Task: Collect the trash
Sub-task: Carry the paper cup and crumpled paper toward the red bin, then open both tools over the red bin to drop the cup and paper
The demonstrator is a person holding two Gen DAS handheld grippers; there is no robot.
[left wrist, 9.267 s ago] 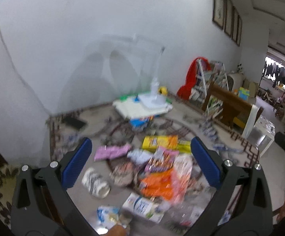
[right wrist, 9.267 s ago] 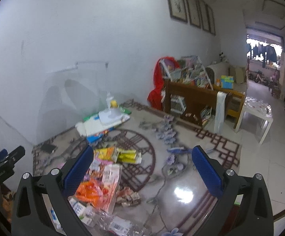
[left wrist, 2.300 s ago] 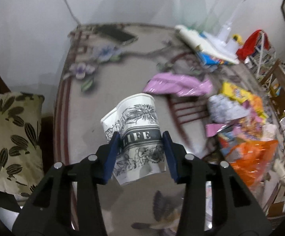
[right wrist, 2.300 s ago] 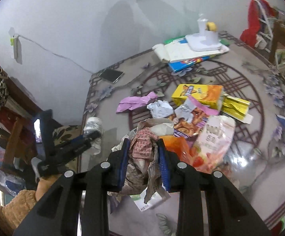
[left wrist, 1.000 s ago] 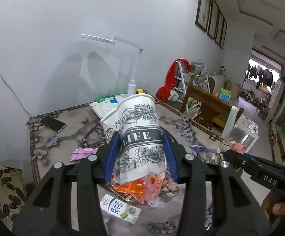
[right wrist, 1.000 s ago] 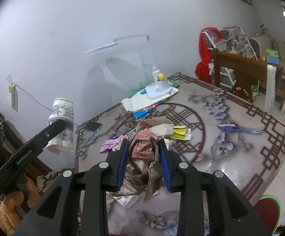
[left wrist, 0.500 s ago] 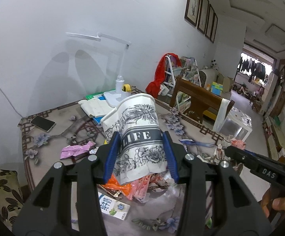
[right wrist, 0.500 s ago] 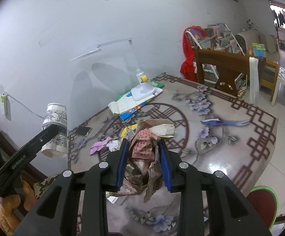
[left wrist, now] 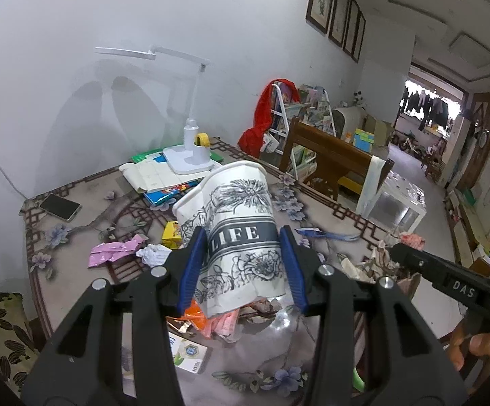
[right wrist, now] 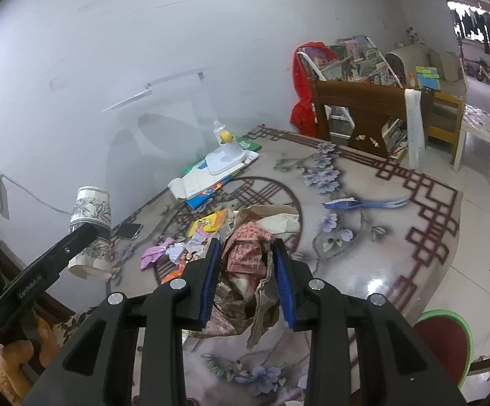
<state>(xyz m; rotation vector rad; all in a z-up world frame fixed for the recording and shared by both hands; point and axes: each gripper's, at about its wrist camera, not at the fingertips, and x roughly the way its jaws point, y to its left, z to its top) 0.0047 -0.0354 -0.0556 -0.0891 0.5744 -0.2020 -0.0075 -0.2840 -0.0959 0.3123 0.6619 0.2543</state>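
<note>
My left gripper (left wrist: 243, 270) is shut on a crushed white paper cup (left wrist: 235, 230) with black flower print and the word LIFE, held above the table; it also shows at the left of the right wrist view (right wrist: 91, 233). My right gripper (right wrist: 246, 279) is shut on a wad of crumpled brown and red paper (right wrist: 250, 253), held above the table; the wad also shows in the left wrist view (left wrist: 385, 258). More trash lies on the table: a pink wrapper (left wrist: 116, 252), a yellow box (right wrist: 209, 221), an orange packet (left wrist: 194, 316) and a small carton (left wrist: 187, 353).
The patterned table (right wrist: 363, 209) carries a white desk lamp (left wrist: 191, 155) on books, and a phone (left wrist: 59, 206) at the back left. A wooden chair (right wrist: 360, 115), a red-draped rack (left wrist: 272, 125) and a white side table (right wrist: 485, 135) stand beyond. A green-rimmed red stool (right wrist: 444, 341) is at lower right.
Both grippers closed on their trash earlier and lifted it off the table. Over the last second both views have drifted slightly, with the cup and the paper wad still held.
</note>
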